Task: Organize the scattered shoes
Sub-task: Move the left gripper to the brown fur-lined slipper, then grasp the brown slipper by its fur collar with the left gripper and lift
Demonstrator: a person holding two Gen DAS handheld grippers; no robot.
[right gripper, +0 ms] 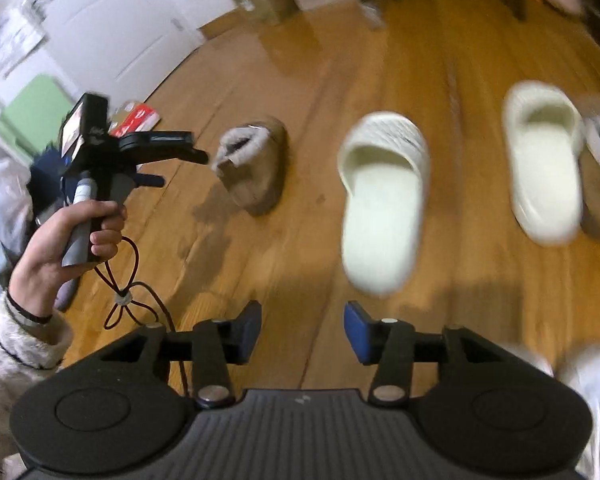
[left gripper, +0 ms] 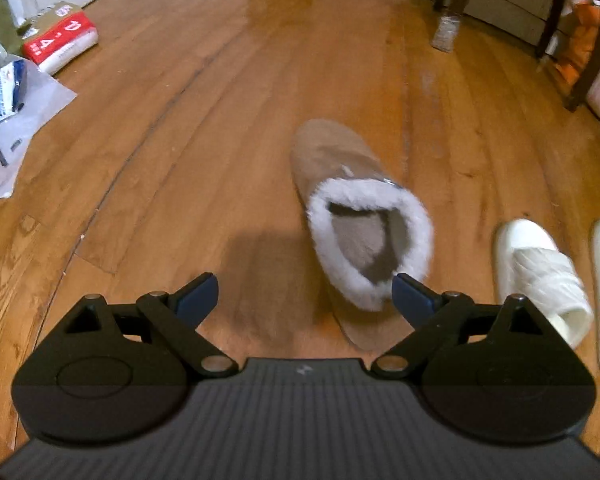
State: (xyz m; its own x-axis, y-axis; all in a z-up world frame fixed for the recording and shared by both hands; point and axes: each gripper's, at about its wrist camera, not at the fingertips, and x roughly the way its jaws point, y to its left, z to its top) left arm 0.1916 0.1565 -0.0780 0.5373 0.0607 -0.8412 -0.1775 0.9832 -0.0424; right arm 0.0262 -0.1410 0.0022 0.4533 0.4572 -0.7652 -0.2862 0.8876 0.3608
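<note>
left gripper [left gripper: 304, 294] wide open, empty | tan fur-lined slipper [left gripper: 352, 216] just ahead-right, heel toward jaws, long axis running away | right gripper [right gripper: 303, 330] open, farther off

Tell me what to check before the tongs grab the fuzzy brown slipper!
1. Left tongs open: ok, the jaws are spread wide.
2. Left tongs empty: ok.
3. Fuzzy brown slipper lined up: not ok, it sits toward the right finger, not centred.
4. Tongs touching the slipper: cannot tell, the picture is blurry.
5. Right tongs free: ok, open and empty.
6. Two white slides side by side: ok.
</note>
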